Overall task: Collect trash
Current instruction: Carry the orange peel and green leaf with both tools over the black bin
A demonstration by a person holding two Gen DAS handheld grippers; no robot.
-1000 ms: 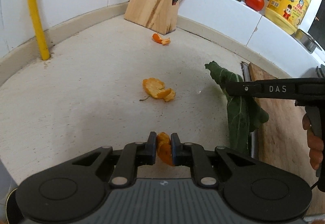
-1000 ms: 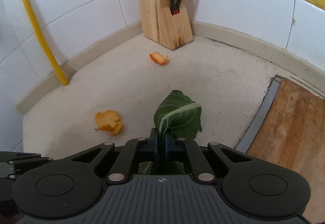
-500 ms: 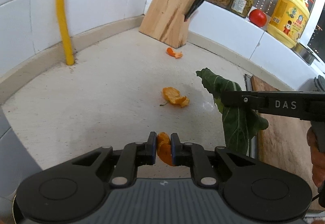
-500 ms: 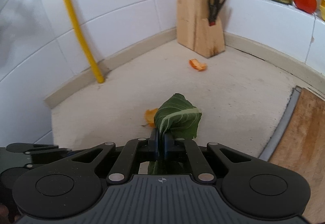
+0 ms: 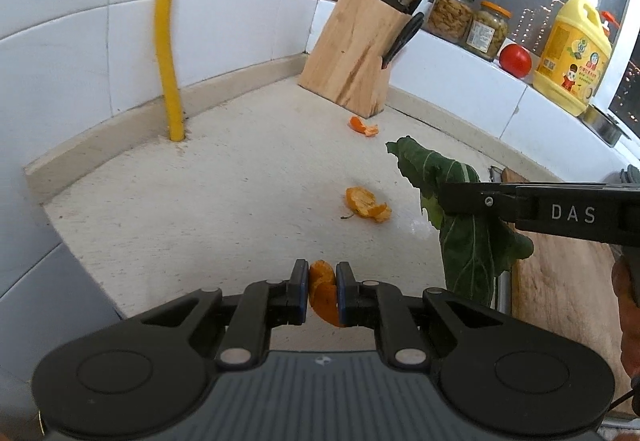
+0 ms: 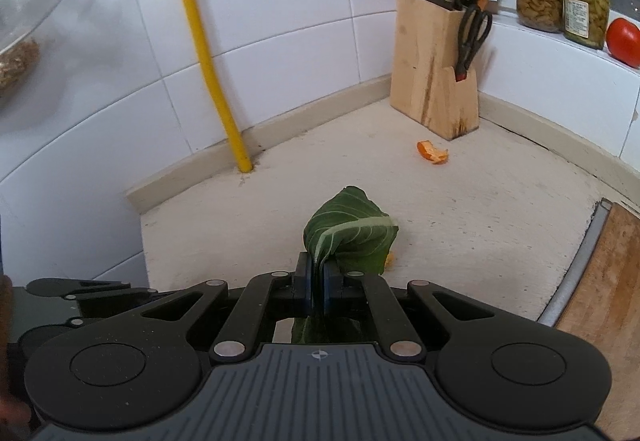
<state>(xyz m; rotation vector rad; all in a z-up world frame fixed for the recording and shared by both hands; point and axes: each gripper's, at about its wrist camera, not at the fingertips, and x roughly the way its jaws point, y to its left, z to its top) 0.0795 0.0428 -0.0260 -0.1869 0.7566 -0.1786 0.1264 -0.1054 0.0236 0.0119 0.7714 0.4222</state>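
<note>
My left gripper is shut on a piece of orange peel, lifted above the pale counter. My right gripper is shut on a dark green leaf; in the left wrist view that leaf hangs from the right gripper at the right. Two more orange peels lie on the counter: a larger one mid-counter and a small one by the knife block. In the right wrist view the small peel shows, and the larger one is mostly hidden behind the leaf.
A wooden knife block with knives and scissors stands in the back corner. A yellow pipe runs down the tiled wall. Jars, a tomato and a yellow bottle sit on the ledge. A wooden cutting board lies at right.
Both grippers have drawn back and risen from the counter, each keeping its hold; the peels on the counter and the knife block now look smaller and farther away.
</note>
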